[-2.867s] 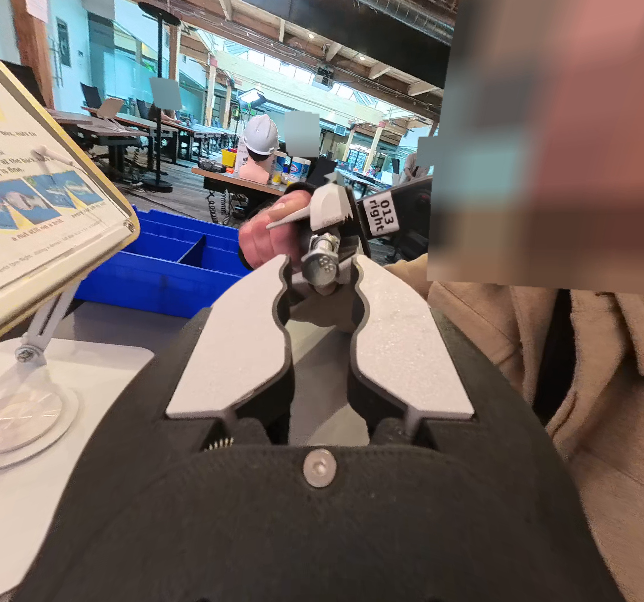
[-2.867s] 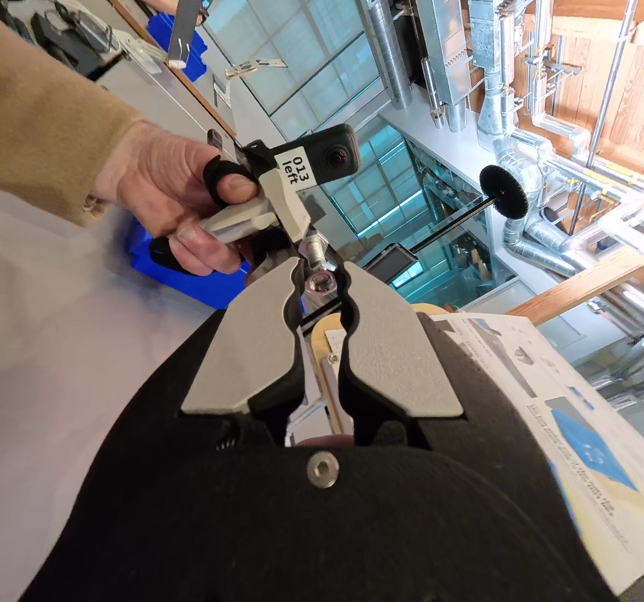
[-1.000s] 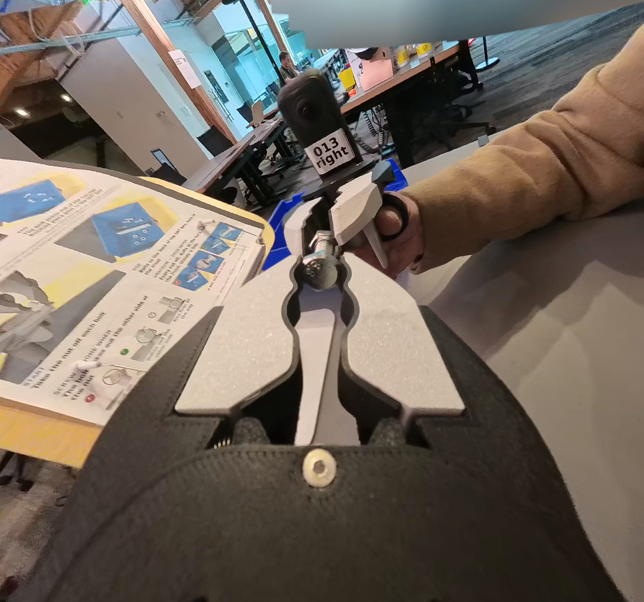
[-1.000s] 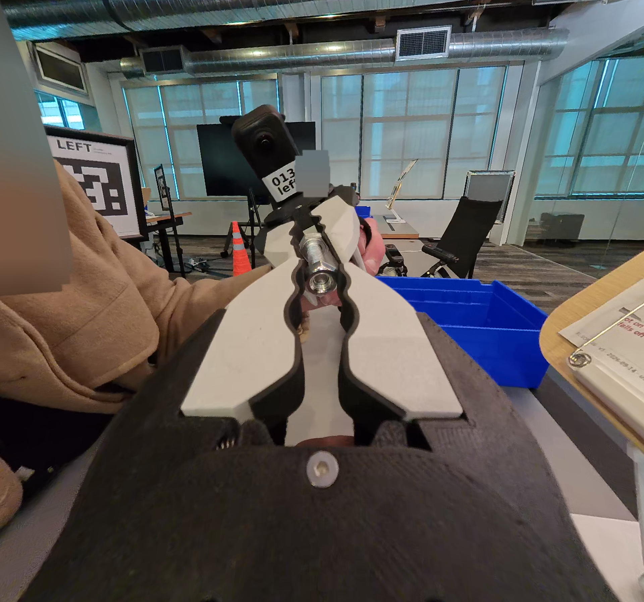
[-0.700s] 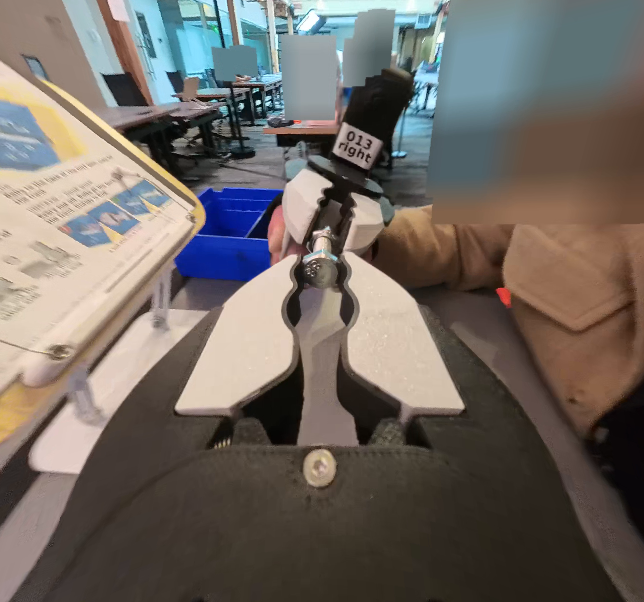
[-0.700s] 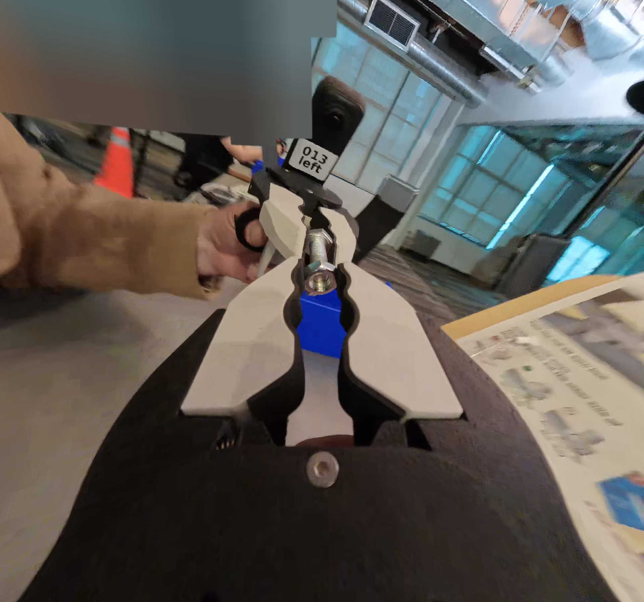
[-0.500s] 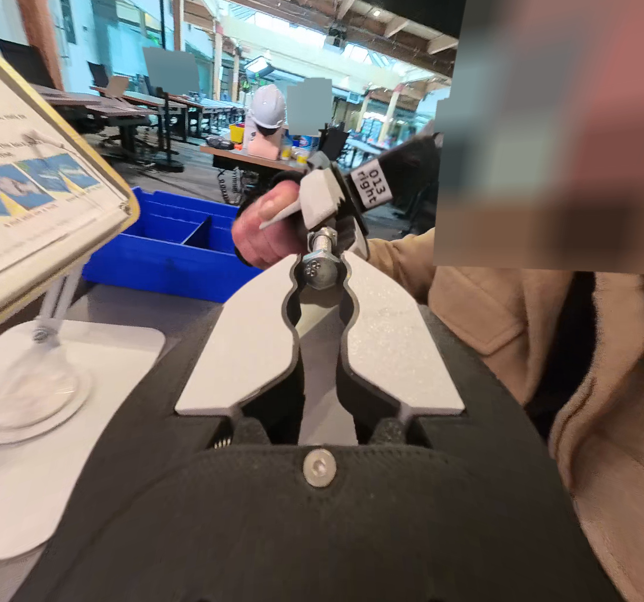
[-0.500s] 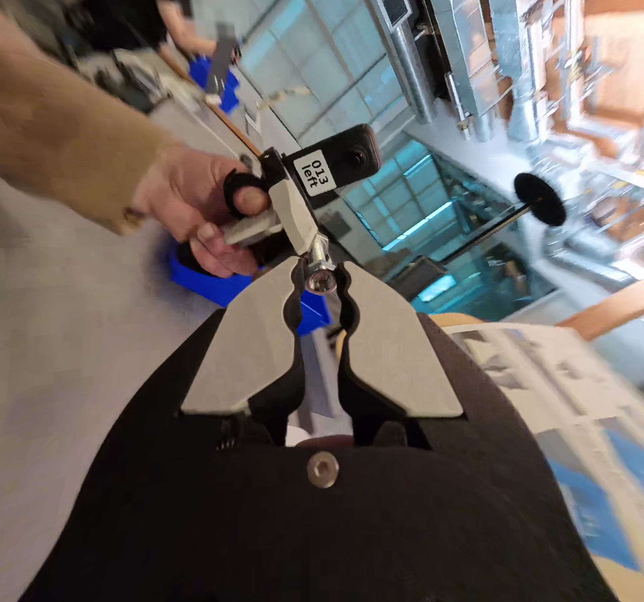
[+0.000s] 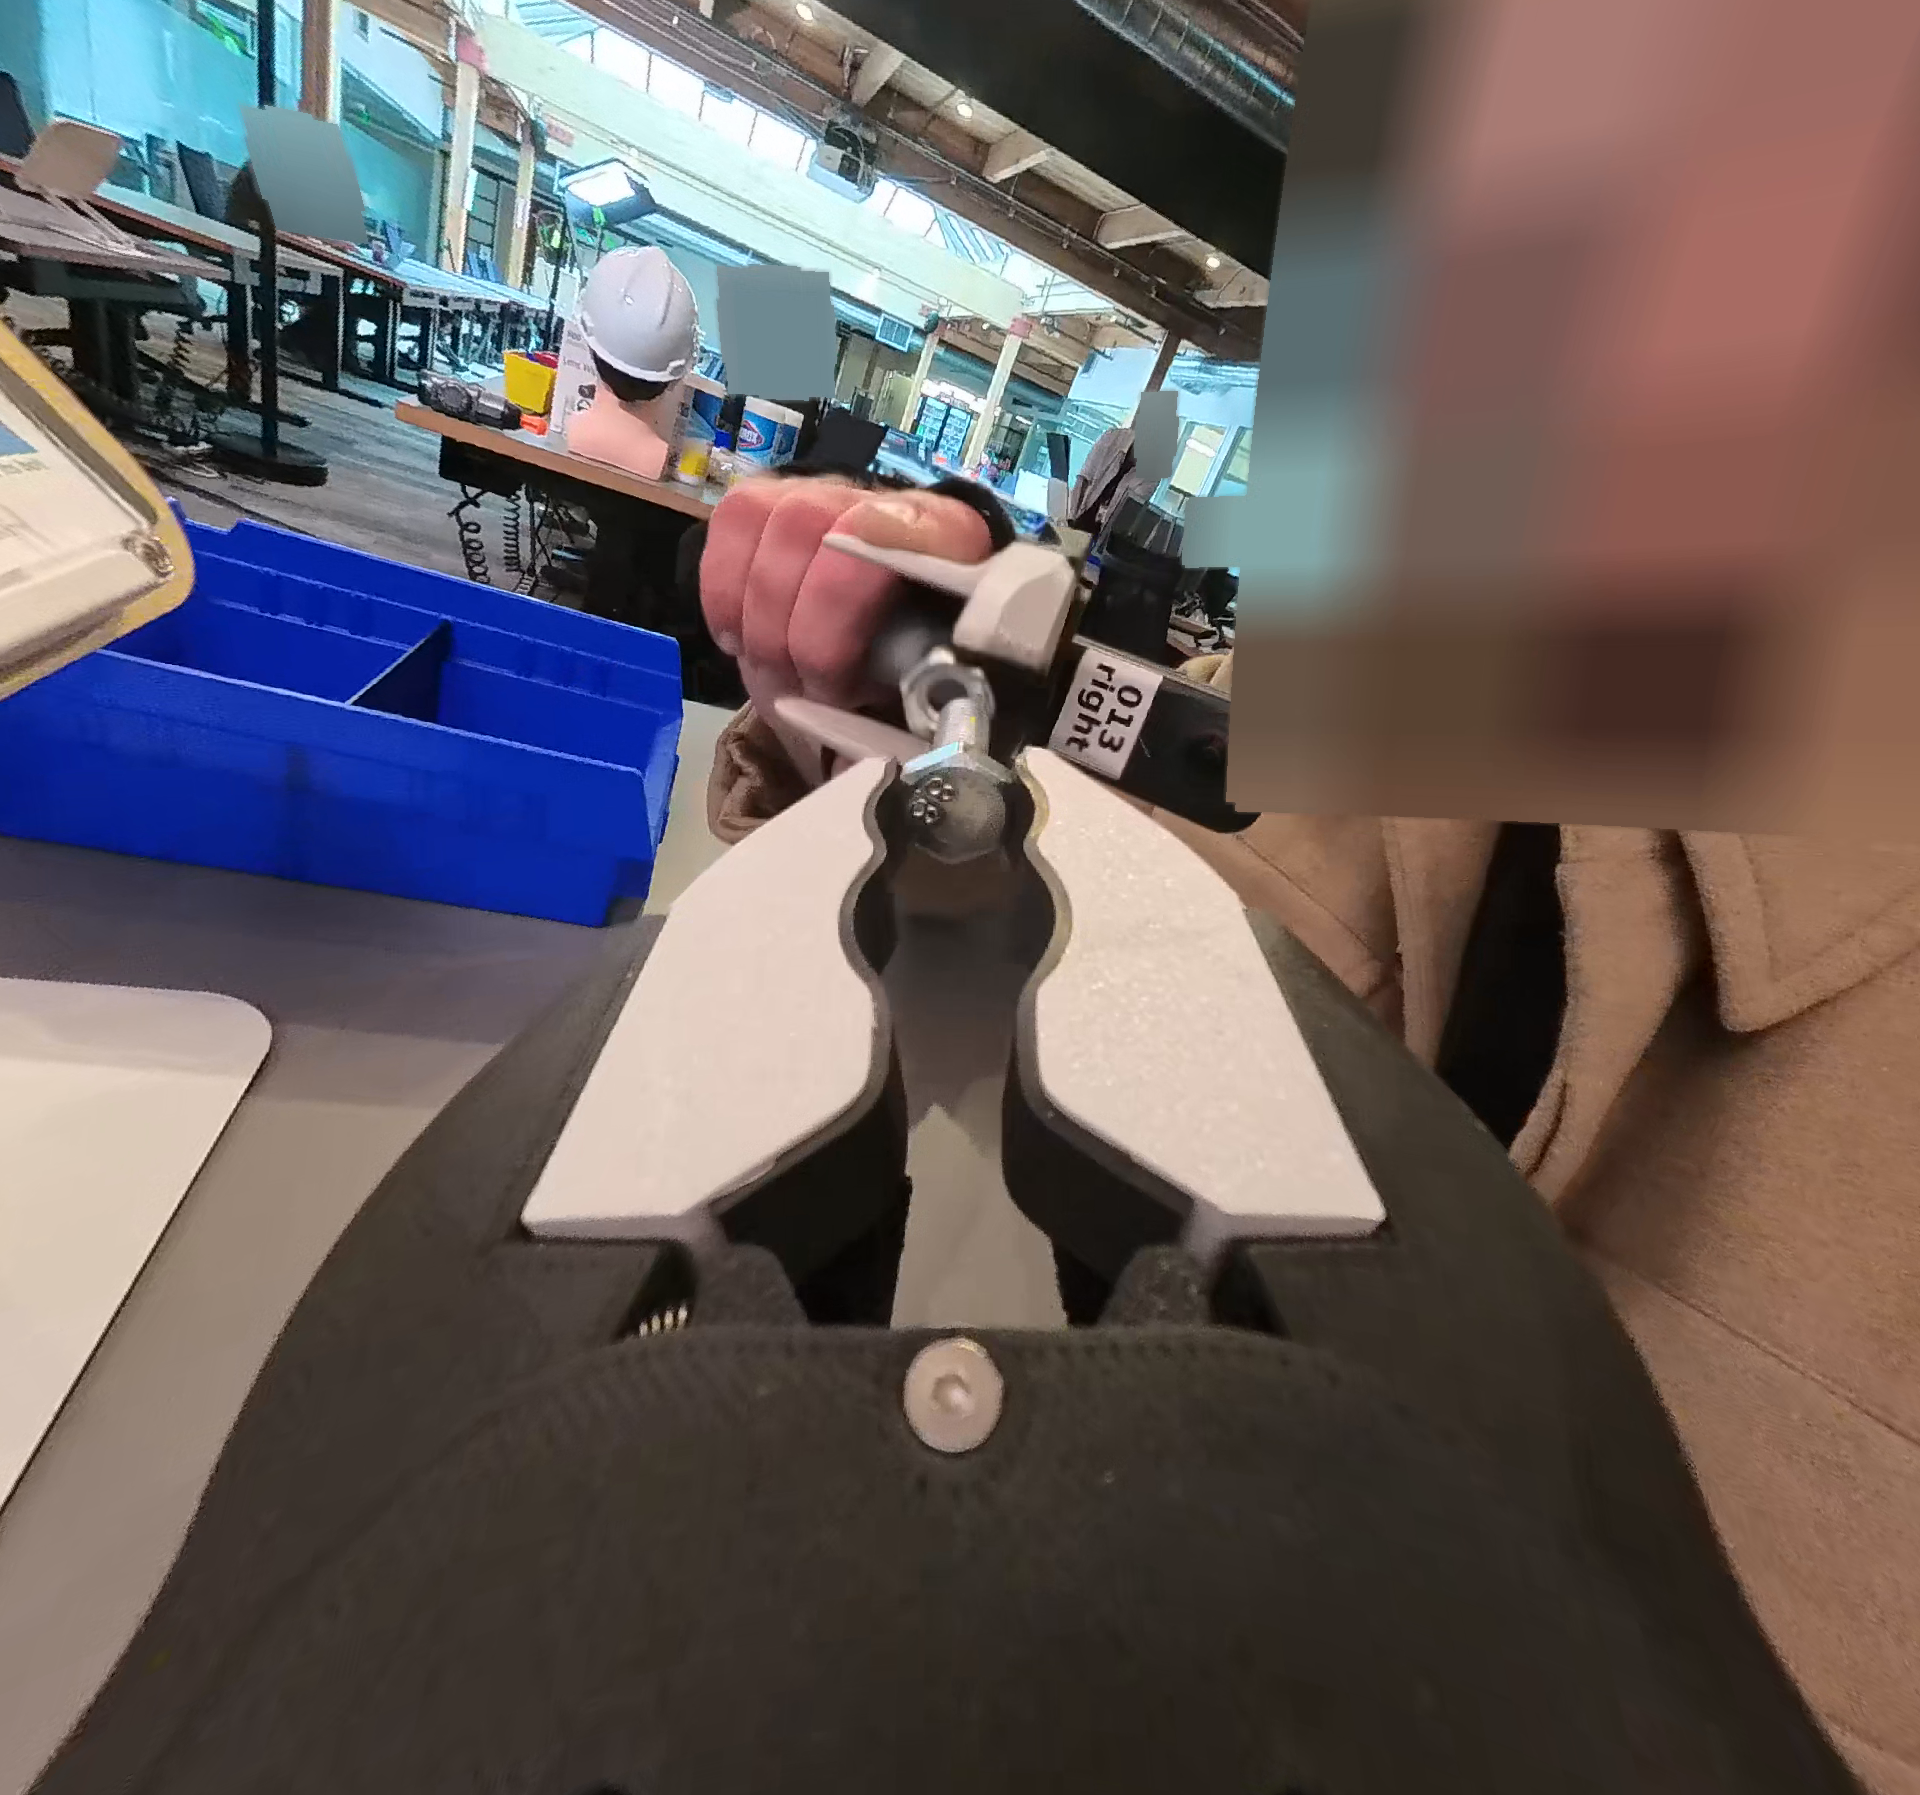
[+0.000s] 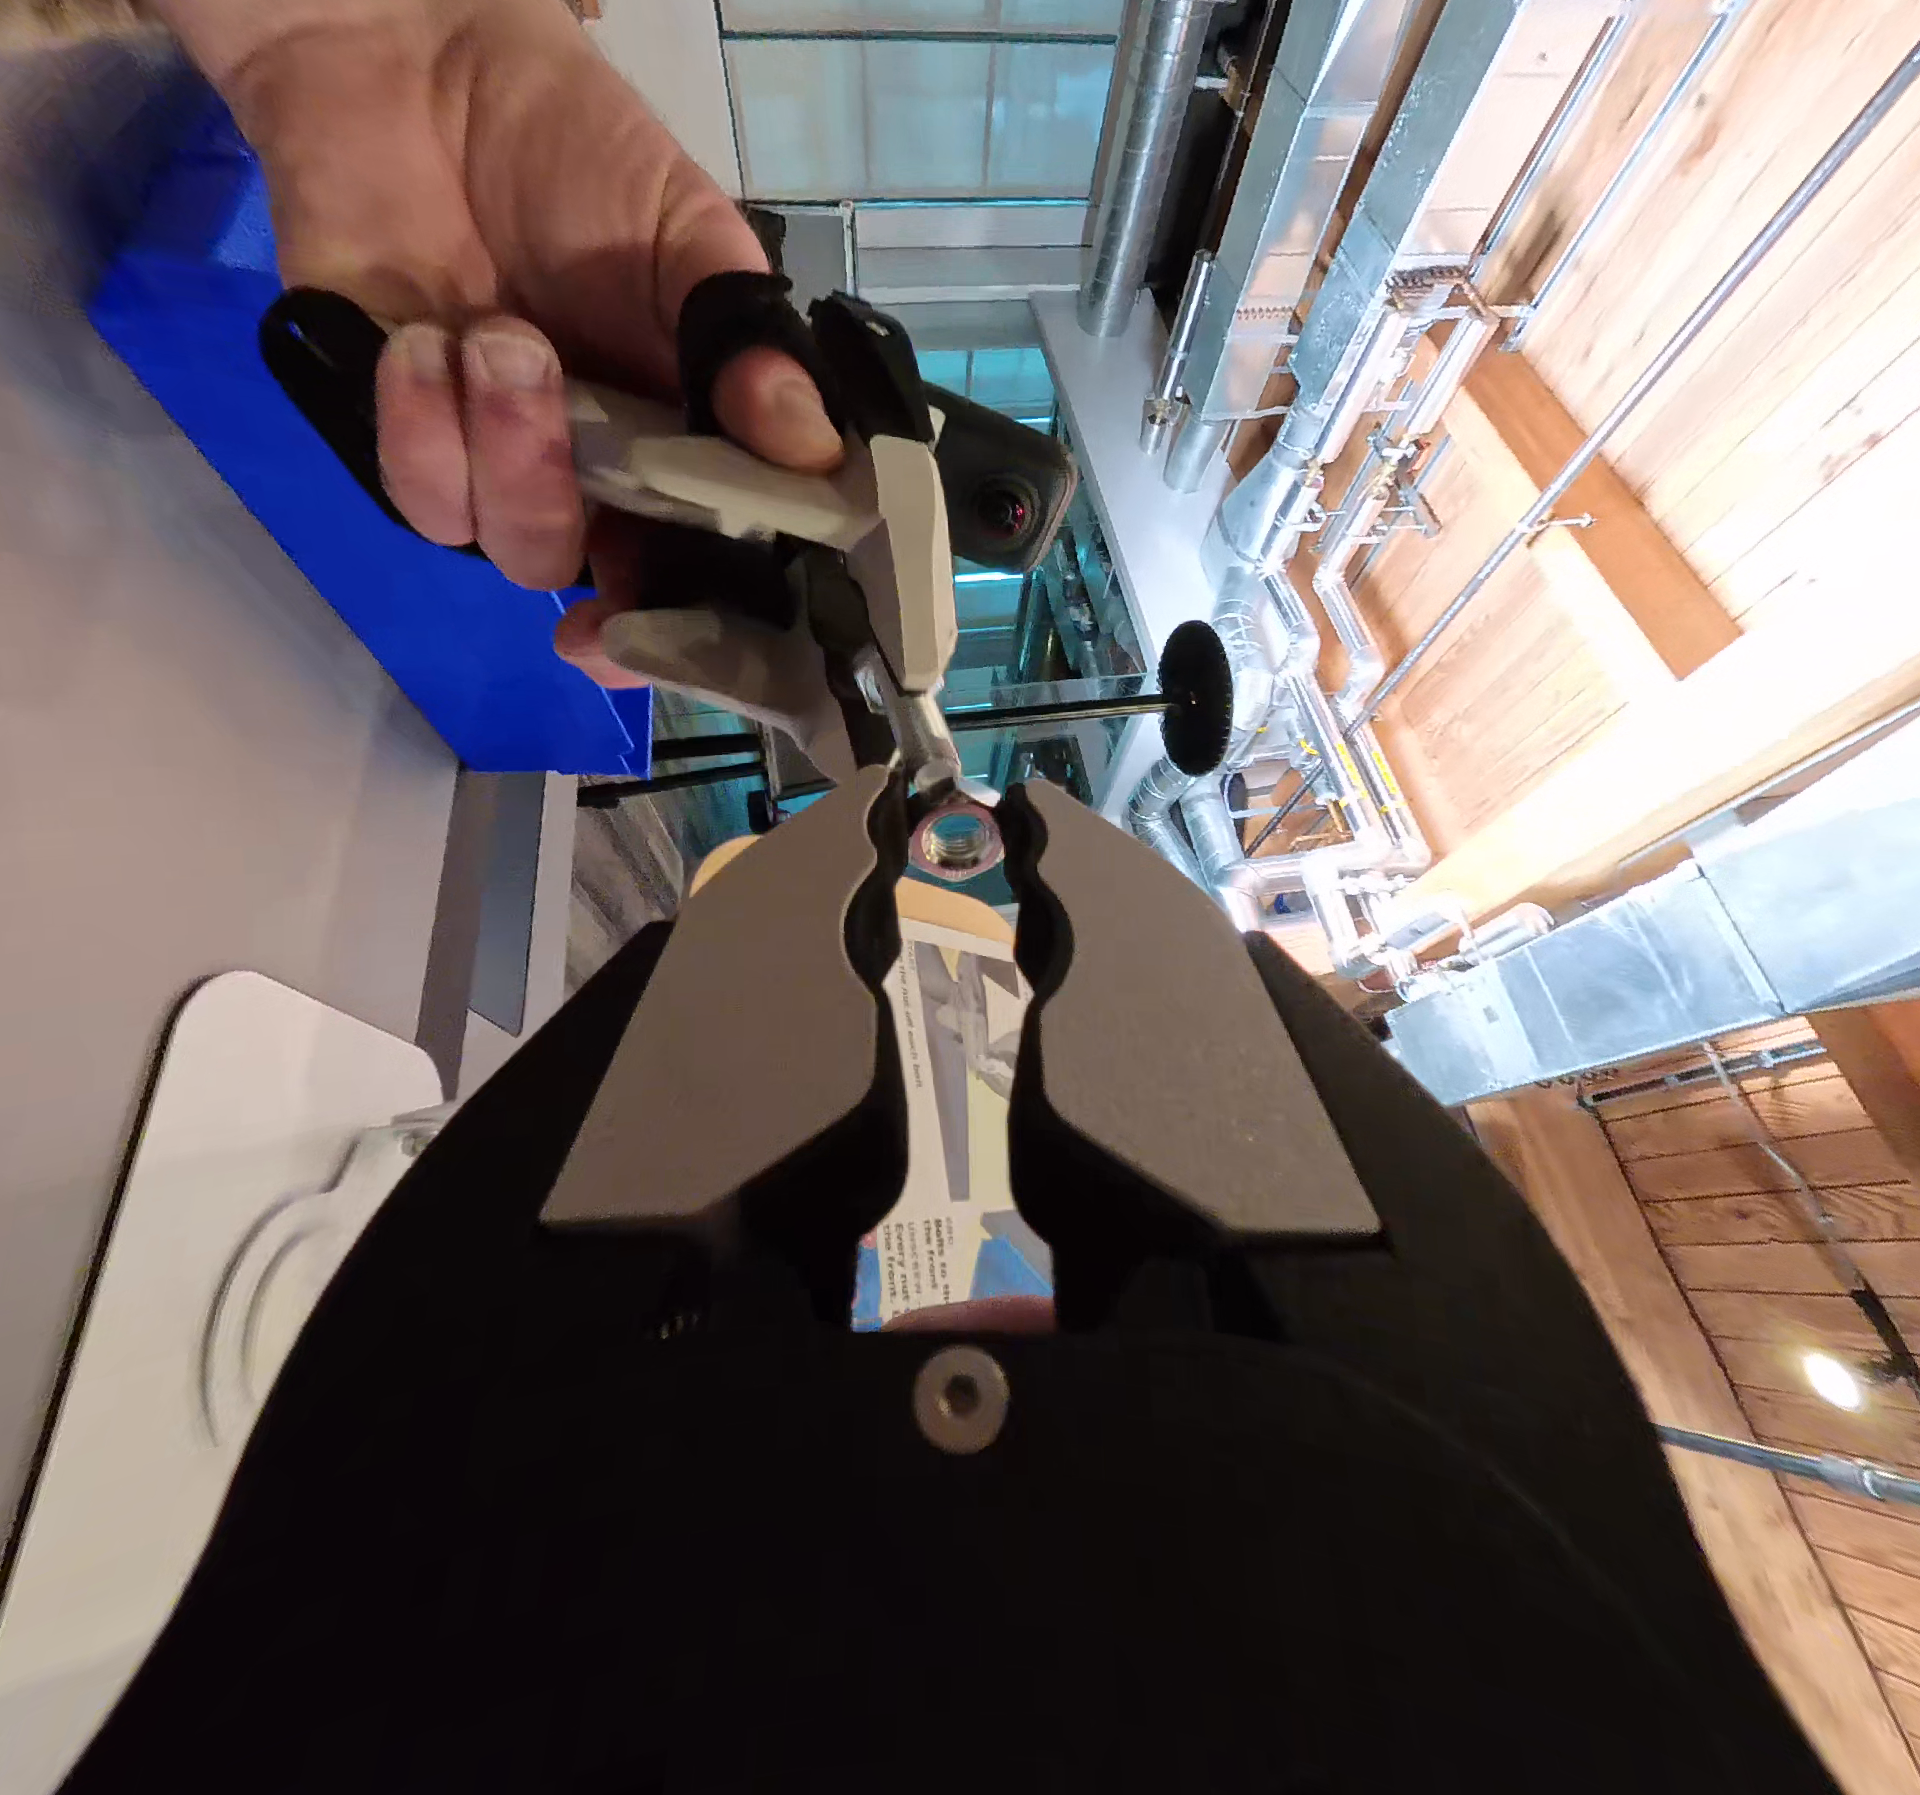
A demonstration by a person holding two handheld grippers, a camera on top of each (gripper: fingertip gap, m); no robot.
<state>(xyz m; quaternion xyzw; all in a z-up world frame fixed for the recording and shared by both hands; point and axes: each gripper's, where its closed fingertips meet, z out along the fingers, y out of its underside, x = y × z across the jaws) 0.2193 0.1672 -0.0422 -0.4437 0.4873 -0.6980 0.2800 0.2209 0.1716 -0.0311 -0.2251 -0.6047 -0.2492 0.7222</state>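
My left gripper (image 9: 954, 781) is shut on the hex head of a silver bolt (image 9: 951, 810), held in the air. The bolt's threaded shank points away to a silver nut (image 9: 938, 687) at its far end. My right gripper (image 9: 925, 675) grips that nut, with a hand (image 9: 821, 582) around its handle. In the right wrist view my right gripper (image 10: 951, 802) is shut on the nut (image 10: 954, 841), whose threaded hole faces the camera. The bolt shank (image 10: 920, 729) runs from the nut to the left gripper's fingers (image 10: 909, 540). I cannot tell how far the nut is threaded on.
A blue divided bin (image 9: 312, 706) stands on the grey table behind the grippers. A white base plate (image 9: 104, 1122) carries a tilted instruction board (image 9: 73, 519) at the left. The person's tan jacket (image 9: 1662, 1122) fills the right. Far desks stand behind.
The right gripper has rolled about the bolt's axis with the nut in it, so its view has turned. The left gripper keeps its hold on the bolt head and has swung back.
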